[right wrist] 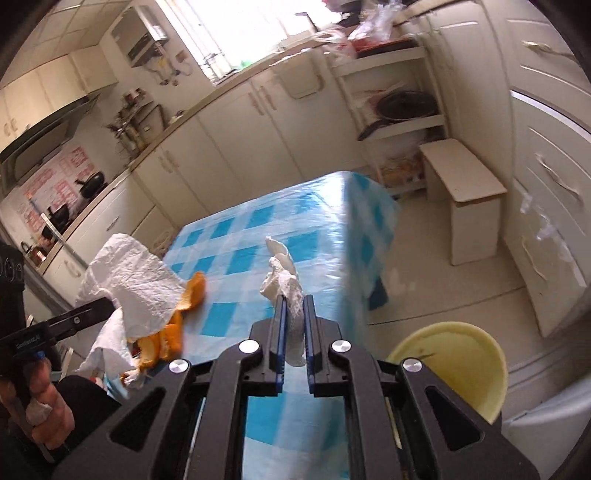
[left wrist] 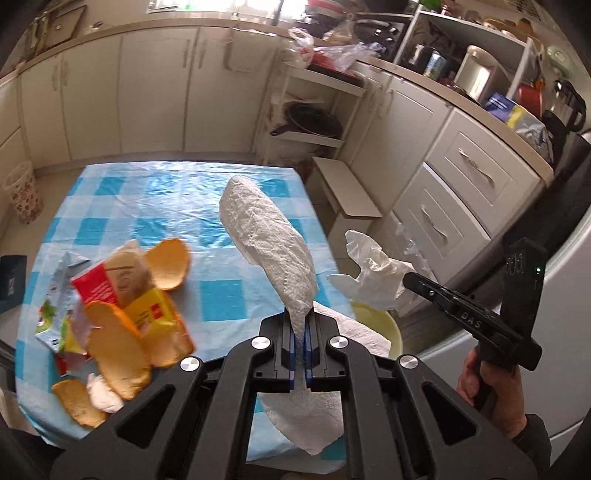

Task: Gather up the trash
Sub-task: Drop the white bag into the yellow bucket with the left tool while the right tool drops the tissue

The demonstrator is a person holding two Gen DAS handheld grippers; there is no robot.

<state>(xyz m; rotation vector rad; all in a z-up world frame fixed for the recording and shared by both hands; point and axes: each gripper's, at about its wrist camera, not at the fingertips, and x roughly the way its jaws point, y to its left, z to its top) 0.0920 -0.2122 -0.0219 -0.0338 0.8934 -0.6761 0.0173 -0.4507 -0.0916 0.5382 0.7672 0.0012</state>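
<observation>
The left gripper (left wrist: pixel 300 332) pinches a paper towel (left wrist: pixel 266 236), the right gripper (right wrist: pixel 293 317) a crumpled tissue (right wrist: pixel 282 277), both lifted for the yellow bin (right wrist: pixel 458 365) beside the right gripper.

A table under a blue-and-white checked cloth (left wrist: pixel 177 206) fills the middle of the kitchen floor. Behind it runs a line of cream cabinets (left wrist: pixel 155 92) beneath a bright window (right wrist: pixel 240 33). To the right, an open white shelf unit (left wrist: pixel 314 107) carries a dark frying pan (left wrist: pixel 310 120) on its middle shelf, with plastic bags (left wrist: pixel 332 48) heaped on top. A low white stool (left wrist: pixel 347 192) stands just beside that unit. Far left on the floor, a flower-patterned basket (left wrist: pixel 24 192). Over by the stove (right wrist view) a black wok (right wrist: pixel 92 184) sits on the counter.
</observation>
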